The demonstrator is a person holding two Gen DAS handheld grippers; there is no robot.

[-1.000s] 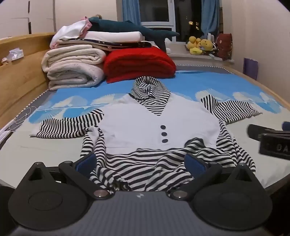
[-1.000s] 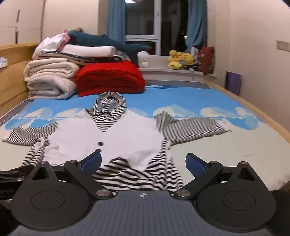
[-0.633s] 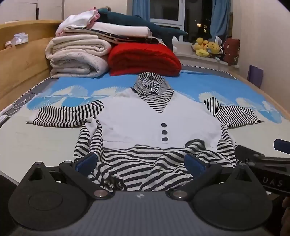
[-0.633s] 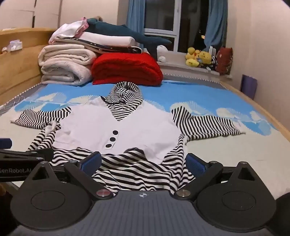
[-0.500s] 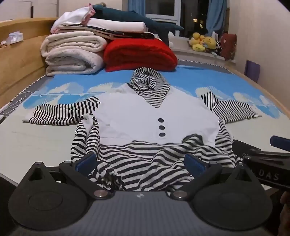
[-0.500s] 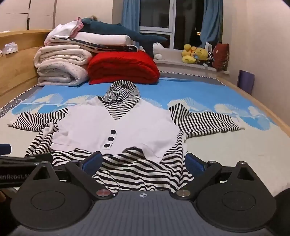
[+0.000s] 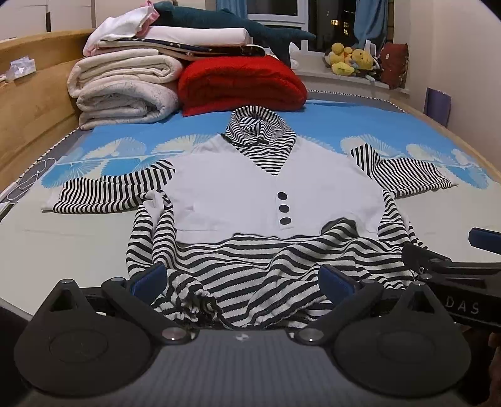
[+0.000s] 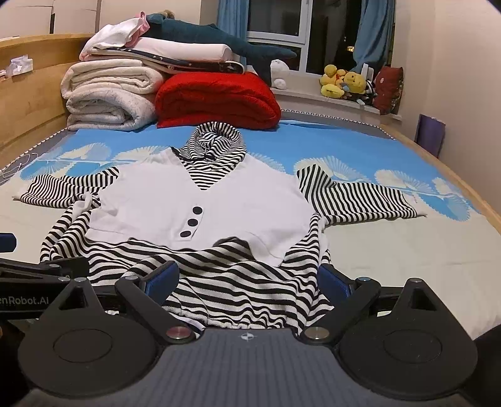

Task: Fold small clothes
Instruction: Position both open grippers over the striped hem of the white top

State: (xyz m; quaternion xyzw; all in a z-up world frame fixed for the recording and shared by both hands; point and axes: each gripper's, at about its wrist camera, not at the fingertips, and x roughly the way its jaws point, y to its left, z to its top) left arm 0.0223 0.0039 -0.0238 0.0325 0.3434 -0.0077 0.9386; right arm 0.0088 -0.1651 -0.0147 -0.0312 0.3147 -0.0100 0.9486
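Observation:
A small black-and-white striped top with a white vest front and three black buttons (image 7: 272,194) lies face up on the bed, sleeves spread left and right; it also shows in the right wrist view (image 8: 203,206). Its striped hem is rumpled near both grippers. My left gripper (image 7: 241,278) is open, low over the hem's left part. My right gripper (image 8: 247,278) is open, low over the hem's right part. The right gripper shows at the right edge of the left wrist view (image 7: 454,269), the left gripper at the left edge of the right wrist view (image 8: 37,269).
Folded white blankets (image 7: 122,90), a red blanket (image 7: 241,84) and a plush shark (image 7: 231,25) are stacked at the bed's far end. A wooden bed frame (image 7: 31,103) runs along the left. Plush toys (image 8: 344,83) sit on the windowsill.
Both grippers have drifted slightly and come closer together near the hem. The top has not moved. Both grippers stay open.

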